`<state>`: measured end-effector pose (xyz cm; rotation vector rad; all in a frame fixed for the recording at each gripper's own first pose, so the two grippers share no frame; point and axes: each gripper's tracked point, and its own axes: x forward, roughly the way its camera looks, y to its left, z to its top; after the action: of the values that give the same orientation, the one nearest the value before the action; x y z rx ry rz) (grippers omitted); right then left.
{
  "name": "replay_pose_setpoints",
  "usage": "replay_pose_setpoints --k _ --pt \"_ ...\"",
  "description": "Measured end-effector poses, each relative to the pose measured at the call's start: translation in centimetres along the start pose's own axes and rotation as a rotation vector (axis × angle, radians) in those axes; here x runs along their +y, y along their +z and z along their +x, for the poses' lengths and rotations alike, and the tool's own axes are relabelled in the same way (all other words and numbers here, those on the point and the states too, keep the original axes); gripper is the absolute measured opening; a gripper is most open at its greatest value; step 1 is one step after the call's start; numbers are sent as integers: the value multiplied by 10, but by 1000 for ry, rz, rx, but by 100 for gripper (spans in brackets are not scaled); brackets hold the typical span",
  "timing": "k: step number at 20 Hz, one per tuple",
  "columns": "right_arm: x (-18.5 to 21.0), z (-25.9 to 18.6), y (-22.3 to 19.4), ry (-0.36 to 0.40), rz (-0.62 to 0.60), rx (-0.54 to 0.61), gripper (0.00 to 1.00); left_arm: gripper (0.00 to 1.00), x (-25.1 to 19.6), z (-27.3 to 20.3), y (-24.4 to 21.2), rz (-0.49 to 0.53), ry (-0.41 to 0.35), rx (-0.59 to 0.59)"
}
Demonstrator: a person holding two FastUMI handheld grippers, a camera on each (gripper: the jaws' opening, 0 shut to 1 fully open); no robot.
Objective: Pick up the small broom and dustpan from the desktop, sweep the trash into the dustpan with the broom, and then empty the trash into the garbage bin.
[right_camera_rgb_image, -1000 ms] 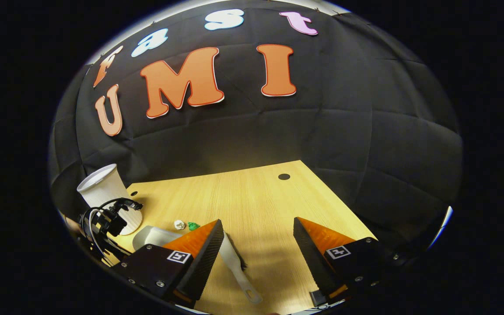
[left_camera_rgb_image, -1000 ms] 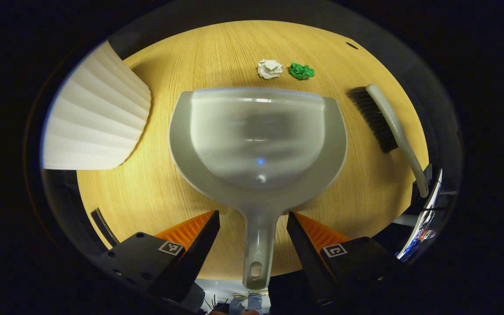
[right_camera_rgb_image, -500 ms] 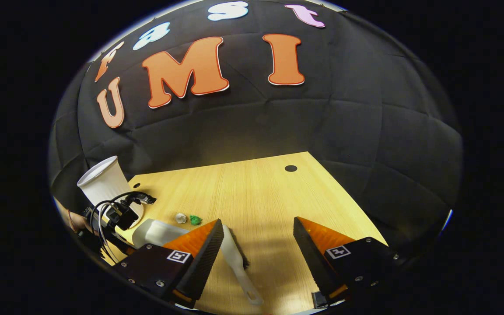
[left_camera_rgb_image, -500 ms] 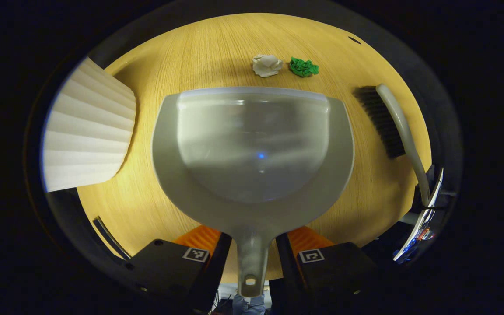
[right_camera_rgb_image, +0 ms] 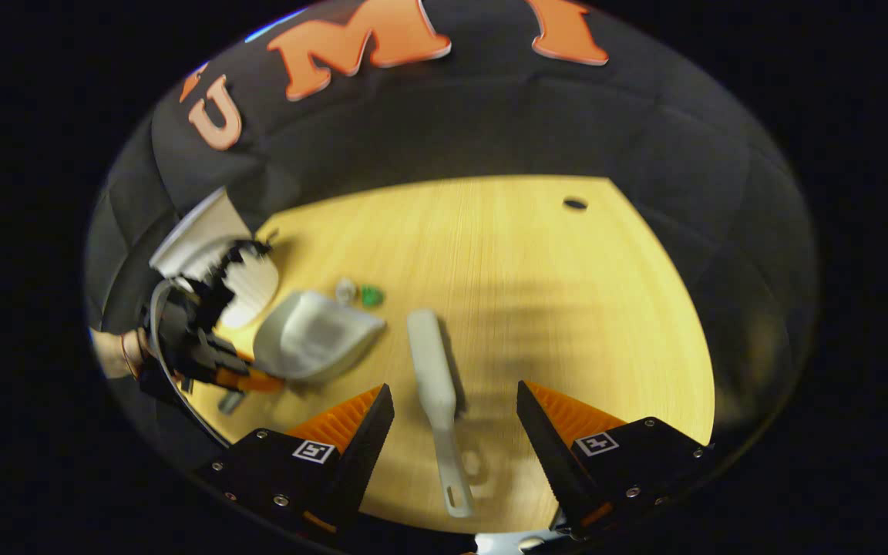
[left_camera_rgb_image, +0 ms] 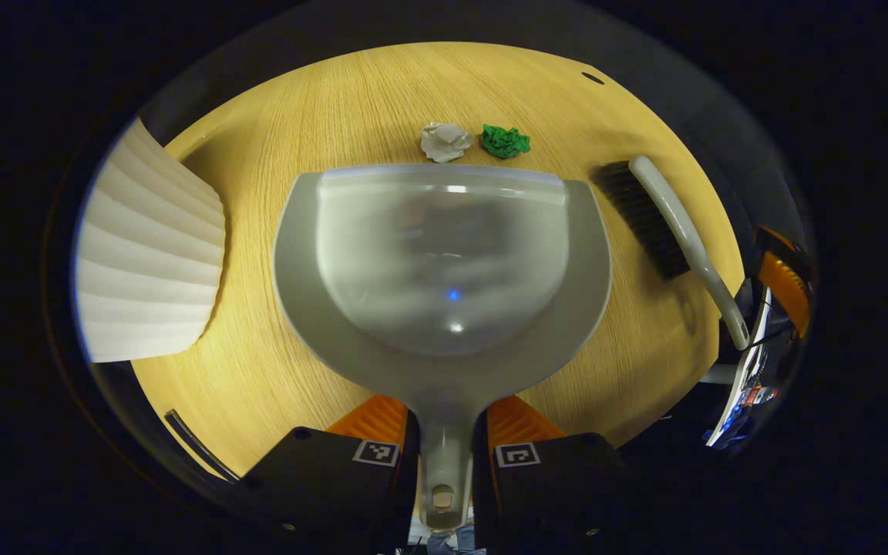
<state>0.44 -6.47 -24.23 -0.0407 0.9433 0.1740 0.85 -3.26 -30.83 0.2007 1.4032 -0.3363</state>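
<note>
Left gripper (left_camera_rgb_image: 444, 455) closed on the dustpan (left_camera_rgb_image: 444, 262) handle, both fingers pressing it; pan straight ahead of the fingers on the desktop (left_camera_rgb_image: 259, 362). Beyond its front edge, white paper ball (left_camera_rgb_image: 445, 142) and green paper ball (left_camera_rgb_image: 505, 141). Right gripper (right_camera_rgb_image: 455, 416) wide open, holding nothing (broom (right_camera_rgb_image: 436, 385) handle between the fingers).

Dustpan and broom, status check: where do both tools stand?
Left tool shut on dustpan handle. Right tool open, straddling broom handle, no grip yet. White and green paper wads beyond pan lip.
</note>
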Motion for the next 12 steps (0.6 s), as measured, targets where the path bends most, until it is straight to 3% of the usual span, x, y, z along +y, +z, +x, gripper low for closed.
replay_pose_setpoints --k 3,6,10,12 --pt "0 20 -27 8 -98 204 97 30 3 -3 0 7 -7 -62" --pt "17 47 -47 65 -139 347 97 30 8 -9 -6 3 -7 -114" --pt "20 64 -59 34 -196 443 96 29 7 -16 -10 37 24 -177" --pt "20 67 -63 20 -241 459 88 29 4 -24 -11 41 14 -186"
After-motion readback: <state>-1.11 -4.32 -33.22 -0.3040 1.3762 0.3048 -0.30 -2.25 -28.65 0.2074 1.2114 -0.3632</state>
